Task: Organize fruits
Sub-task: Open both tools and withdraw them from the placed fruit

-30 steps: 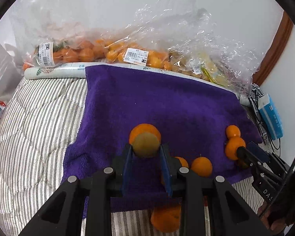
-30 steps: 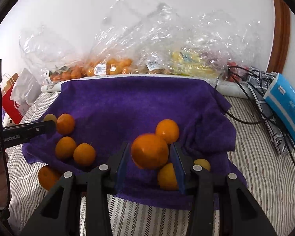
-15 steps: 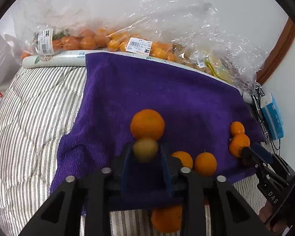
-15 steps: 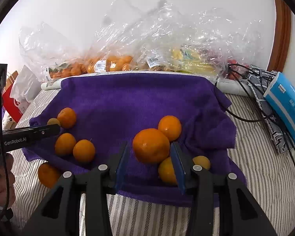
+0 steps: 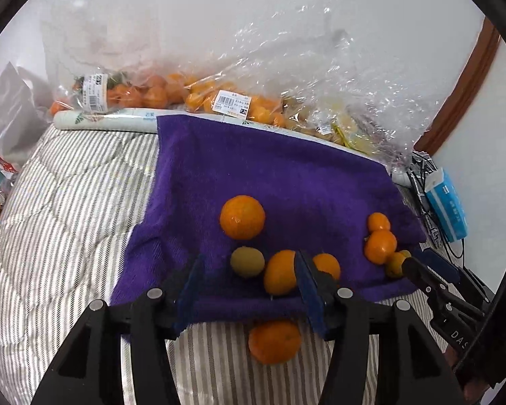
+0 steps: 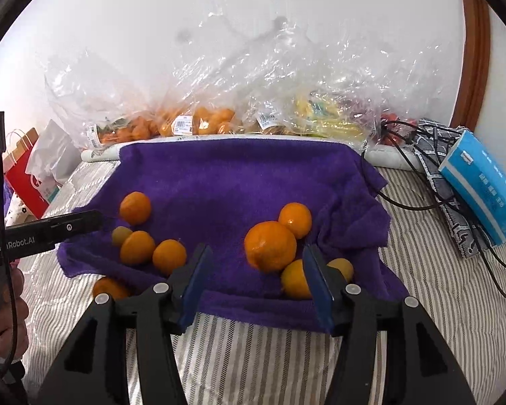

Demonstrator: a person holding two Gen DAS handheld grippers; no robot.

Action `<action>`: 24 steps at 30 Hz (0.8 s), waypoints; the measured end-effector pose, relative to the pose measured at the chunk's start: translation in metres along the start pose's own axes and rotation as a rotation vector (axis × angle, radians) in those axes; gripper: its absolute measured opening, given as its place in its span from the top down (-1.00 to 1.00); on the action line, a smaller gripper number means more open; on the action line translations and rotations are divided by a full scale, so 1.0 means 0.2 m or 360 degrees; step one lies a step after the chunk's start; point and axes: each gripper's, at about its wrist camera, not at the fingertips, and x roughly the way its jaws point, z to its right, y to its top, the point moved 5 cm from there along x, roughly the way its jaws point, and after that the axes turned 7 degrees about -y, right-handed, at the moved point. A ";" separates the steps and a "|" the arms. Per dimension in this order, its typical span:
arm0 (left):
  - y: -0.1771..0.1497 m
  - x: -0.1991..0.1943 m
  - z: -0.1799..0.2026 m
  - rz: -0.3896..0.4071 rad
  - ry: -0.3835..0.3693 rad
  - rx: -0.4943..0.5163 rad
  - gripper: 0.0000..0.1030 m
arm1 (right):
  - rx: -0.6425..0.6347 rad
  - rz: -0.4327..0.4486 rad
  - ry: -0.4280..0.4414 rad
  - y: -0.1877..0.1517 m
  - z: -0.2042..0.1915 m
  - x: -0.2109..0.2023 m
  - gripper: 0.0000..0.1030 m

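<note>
A purple towel (image 5: pixel 270 182) lies on a striped quilt and also shows in the right wrist view (image 6: pixel 226 182). My left gripper (image 5: pixel 249 290) is open and empty, just behind a small greenish-yellow fruit (image 5: pixel 247 262) that rests on the towel beside an orange (image 5: pixel 280 271) and below a larger orange (image 5: pixel 242 216). My right gripper (image 6: pixel 258 281) is open and empty; a large orange (image 6: pixel 270 245) sits on the towel between and beyond its jaws, with smaller oranges (image 6: pixel 295 219) around it. One orange (image 5: pixel 275 341) lies off the towel on the quilt.
Clear plastic bags of oranges (image 5: pixel 199 98) and other produce line the wall behind the towel. A blue tissue pack (image 6: pixel 482 192) and black cables (image 6: pixel 422 155) lie at the right. Paper bags (image 6: pixel 26 172) stand at the left. The striped quilt (image 5: pixel 67 209) extends to the left.
Both grippers opened. The left let go of the greenish-yellow fruit onto the towel. The right let go of the large orange, which now rests on the towel.
</note>
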 end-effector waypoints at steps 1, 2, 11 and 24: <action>-0.01 -0.02 0.00 0.0005 0.0002 0.0003 -0.02 | 0.0003 0.0006 0.0003 0.00 0.00 -0.02 -0.08; -0.02 -0.04 0.01 0.0012 0.0005 0.0009 -0.02 | 0.0006 0.0014 0.0003 0.00 -0.01 -0.04 -0.08; -0.12 -0.20 -0.03 0.0039 0.0060 0.0022 -0.02 | 0.0042 0.0013 -0.0001 -0.04 -0.03 -0.16 -0.08; -0.30 -0.33 -0.27 0.0051 0.0184 -0.0046 -0.02 | -0.0081 -0.0060 0.0119 -0.23 -0.29 -0.18 0.16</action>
